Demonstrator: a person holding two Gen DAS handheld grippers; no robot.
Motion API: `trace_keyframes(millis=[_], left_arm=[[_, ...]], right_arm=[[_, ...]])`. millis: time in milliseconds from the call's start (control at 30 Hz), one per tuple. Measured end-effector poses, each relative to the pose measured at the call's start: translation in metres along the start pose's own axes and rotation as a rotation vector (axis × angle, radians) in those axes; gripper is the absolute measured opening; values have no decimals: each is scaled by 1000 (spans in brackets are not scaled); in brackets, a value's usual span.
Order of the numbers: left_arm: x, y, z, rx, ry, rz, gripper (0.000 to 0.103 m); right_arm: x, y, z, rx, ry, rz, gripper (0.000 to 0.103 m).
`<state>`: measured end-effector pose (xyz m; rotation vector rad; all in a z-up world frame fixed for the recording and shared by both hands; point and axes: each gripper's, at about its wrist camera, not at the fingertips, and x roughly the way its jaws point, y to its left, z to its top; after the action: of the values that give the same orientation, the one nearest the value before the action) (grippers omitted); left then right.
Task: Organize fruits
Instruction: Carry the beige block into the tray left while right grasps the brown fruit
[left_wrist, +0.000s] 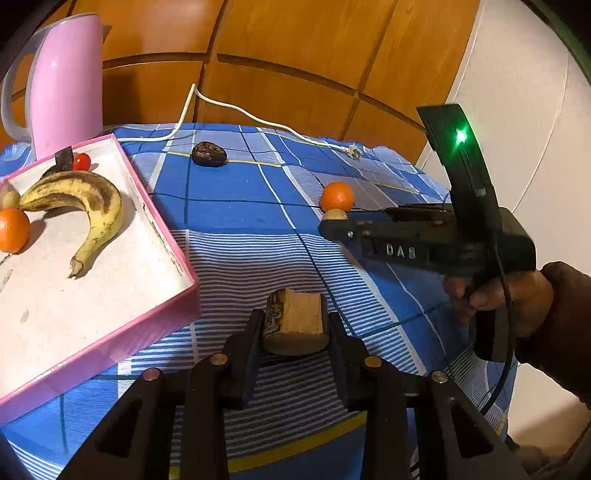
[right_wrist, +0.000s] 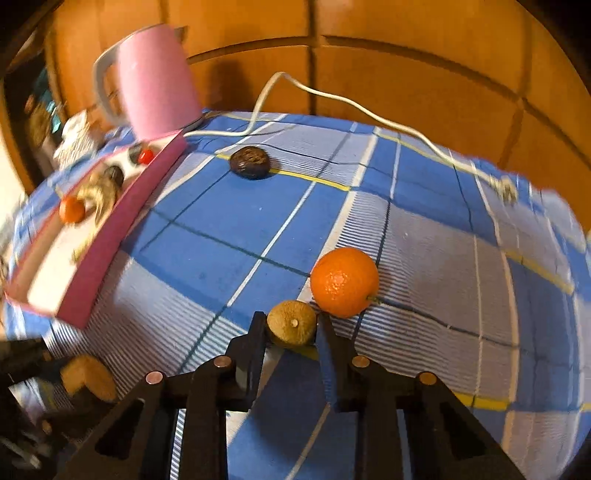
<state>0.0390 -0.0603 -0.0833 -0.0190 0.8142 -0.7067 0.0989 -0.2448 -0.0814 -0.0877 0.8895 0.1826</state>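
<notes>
My left gripper (left_wrist: 293, 325) is shut on a tan, bark-edged chunk (left_wrist: 295, 323), held above the blue checked cloth (left_wrist: 240, 206). My right gripper (right_wrist: 291, 328) is shut on a small round tan fruit (right_wrist: 291, 323), which touches an orange (right_wrist: 344, 281) on the cloth; in the left wrist view the right gripper (left_wrist: 327, 225) sits by that orange (left_wrist: 337, 196). The pink-rimmed box (left_wrist: 159, 221) at left holds a spotted banana (left_wrist: 85, 206), another orange (left_wrist: 13, 229), a small red fruit (left_wrist: 81, 161) and a dark piece (left_wrist: 64, 157). A dark brown fruit (left_wrist: 208, 154) lies at the back.
A pink kettle (left_wrist: 64, 81) stands behind the box, and its white cord (left_wrist: 258, 120) crosses the back of the cloth to a plug (left_wrist: 354, 151). Wooden panels stand behind the table. The cloth drops off at the right edge beside a white wall.
</notes>
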Motion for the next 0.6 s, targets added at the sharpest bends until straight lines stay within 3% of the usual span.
trace_keyframes(millis=[133, 367, 600], left_arm=[[-3, -4, 7, 9, 21, -14, 33], [-44, -10, 21, 40, -52, -42, 33], [-85, 39, 30, -155, -109, 27, 33]], right_arm=[[-1, -1, -5, -33, -25, 10, 26], [0, -3, -6, -17, -42, 33, 26], [0, -6, -8, -3, -50, 52, 27]])
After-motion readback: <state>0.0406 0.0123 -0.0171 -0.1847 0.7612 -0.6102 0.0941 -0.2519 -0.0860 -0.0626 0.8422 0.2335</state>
